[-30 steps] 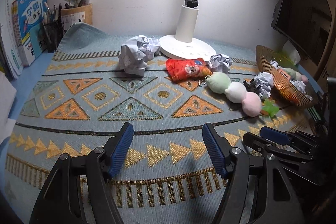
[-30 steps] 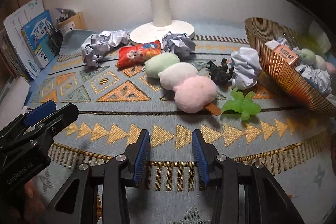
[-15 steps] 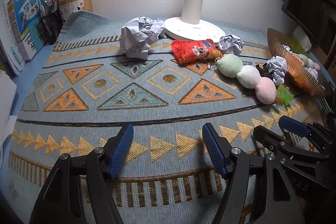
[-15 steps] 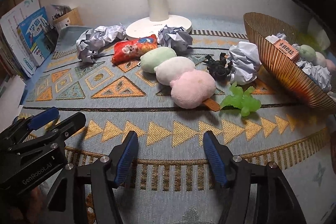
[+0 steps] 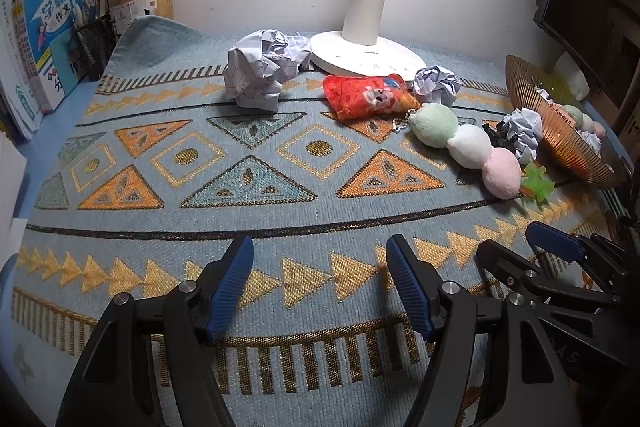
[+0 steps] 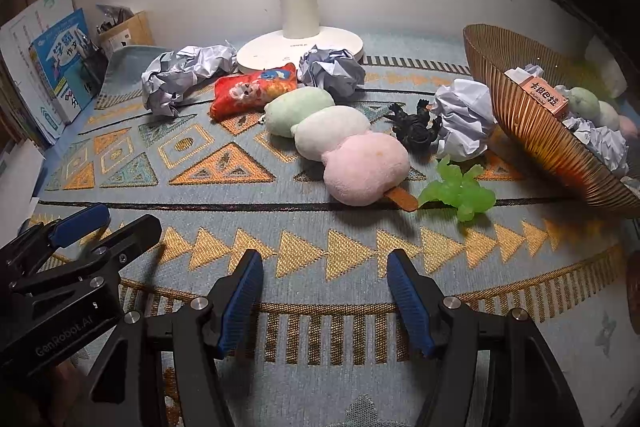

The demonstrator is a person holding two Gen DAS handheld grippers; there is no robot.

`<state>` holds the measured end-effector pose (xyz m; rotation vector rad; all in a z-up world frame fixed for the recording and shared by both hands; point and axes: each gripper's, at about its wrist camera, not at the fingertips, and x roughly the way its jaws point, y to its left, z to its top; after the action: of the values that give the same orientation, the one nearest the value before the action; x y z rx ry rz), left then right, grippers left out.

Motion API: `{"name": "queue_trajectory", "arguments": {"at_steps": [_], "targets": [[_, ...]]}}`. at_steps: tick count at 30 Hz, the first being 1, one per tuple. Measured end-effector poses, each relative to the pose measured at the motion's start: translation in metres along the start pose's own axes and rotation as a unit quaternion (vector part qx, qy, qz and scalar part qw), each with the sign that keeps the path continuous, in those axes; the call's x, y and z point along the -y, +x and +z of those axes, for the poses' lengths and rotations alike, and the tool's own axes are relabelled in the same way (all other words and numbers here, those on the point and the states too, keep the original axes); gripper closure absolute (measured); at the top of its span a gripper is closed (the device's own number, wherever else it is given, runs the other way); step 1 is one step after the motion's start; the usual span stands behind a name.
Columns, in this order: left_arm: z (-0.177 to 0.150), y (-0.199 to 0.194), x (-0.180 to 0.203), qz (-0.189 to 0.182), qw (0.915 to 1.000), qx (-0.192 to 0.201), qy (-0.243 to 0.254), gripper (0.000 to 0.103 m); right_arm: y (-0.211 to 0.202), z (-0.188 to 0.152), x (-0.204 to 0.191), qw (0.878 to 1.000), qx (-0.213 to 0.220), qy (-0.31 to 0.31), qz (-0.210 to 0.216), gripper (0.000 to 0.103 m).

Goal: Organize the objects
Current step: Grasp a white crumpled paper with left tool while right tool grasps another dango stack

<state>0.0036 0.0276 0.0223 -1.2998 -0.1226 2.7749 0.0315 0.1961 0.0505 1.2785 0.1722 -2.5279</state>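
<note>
The three-ball plush skewer (image 6: 336,143) lies mid-mat, long axis from ten o'clock to its stick at four. At three o'clock the copper bowl (image 6: 520,131) holds a small carton, crumpled paper and another plush. Only the right view shows the black figurine (image 6: 414,129). Left gripper (image 5: 320,283) spread, empty; right gripper (image 6: 324,291) just opened, empty

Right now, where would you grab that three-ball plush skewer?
Probably the pink ball, the nearest end of the plush skewer. Come down from above with the open right gripper, jaws across its width; it is soft and clear on both sides.
</note>
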Motion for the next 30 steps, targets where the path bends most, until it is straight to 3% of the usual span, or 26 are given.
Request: {"name": "queue_trajectory", "arguments": {"at_steps": [6, 9, 14, 21, 26, 28, 30], "targets": [[0.009, -0.012, -0.007, -0.016, 0.9996, 0.019, -0.012, 0.036, -0.014, 0.001, 0.005, 0.999, 0.034, 0.008, 0.021, 0.04], [0.034, -0.021, -0.017, -0.036, 0.9988, 0.031, -0.009, 0.036, -0.015, 0.007, 0.007, 0.998, 0.024, 0.01, 0.061, 0.04], [0.072, -0.018, -0.031, -0.03, 0.9973, 0.065, 0.014, 0.036, -0.021, 0.036, 0.008, 0.997, 0.035, 0.007, 0.074, 0.04], [0.097, 0.024, -0.049, -0.048, 0.9983, 0.03, 0.008, 0.036, 0.0, 0.081, 0.0, 0.996, 0.024, -0.003, 0.082, 0.04], [0.109, 0.053, -0.05, -0.046, 0.9984, 0.014, 0.029, 0.035, 0.03, 0.087, 0.002, 0.998, 0.006, -0.02, 0.063, 0.04], [0.114, 0.066, -0.051, -0.047, 0.9983, 0.005, 0.035, 0.025, 0.04, 0.086, 0.003, 0.998, 0.0, -0.029, 0.054, 0.039], [0.117, 0.074, -0.053, -0.042, 0.9984, 0.011, 0.035, 0.024, 0.044, 0.085, 0.002, 0.998, 0.003, -0.044, 0.035, 0.038]]}}
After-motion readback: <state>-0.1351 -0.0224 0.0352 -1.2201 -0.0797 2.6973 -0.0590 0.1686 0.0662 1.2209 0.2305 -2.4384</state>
